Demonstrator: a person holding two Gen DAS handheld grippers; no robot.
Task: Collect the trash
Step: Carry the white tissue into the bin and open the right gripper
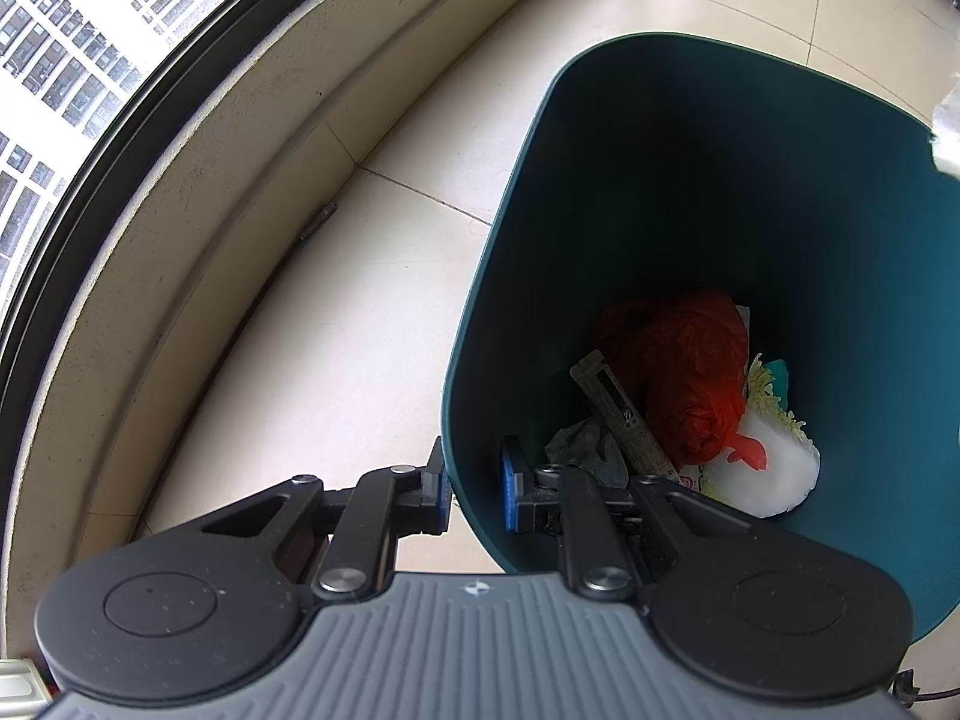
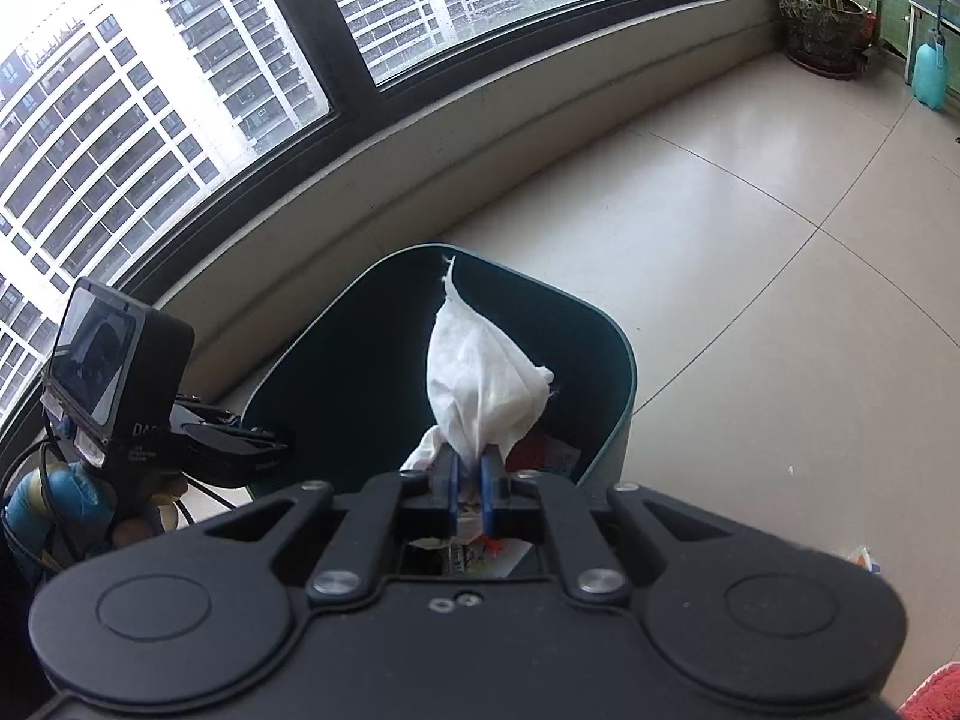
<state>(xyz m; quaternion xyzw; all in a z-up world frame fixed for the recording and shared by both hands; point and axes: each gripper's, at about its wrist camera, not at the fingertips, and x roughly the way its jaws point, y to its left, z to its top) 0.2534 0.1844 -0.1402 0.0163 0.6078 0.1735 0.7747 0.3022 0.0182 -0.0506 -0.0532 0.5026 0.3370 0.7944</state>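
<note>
A dark teal trash bin [image 1: 660, 180] stands on the tiled floor. My left gripper [image 1: 477, 489] is shut on its near rim, one finger outside, one inside. In the bin lie a red plastic bag [image 1: 690, 372], a white foam piece [image 1: 774, 474], a long wrapper and grey crumpled paper. My right gripper [image 2: 470, 471] is shut on a crumpled white tissue [image 2: 480, 372] and holds it above the bin's opening [image 2: 336, 372]. The tissue's edge shows at the right border of the left wrist view [image 1: 948, 126].
A curved low wall with dark-framed windows [image 2: 360, 90] runs behind the bin. A potted plant [image 2: 822, 30] and a teal spray bottle [image 2: 930, 72] stand far right. The left gripper's camera [image 2: 102, 366] is at the left. Something red [image 2: 936, 696] lies bottom right.
</note>
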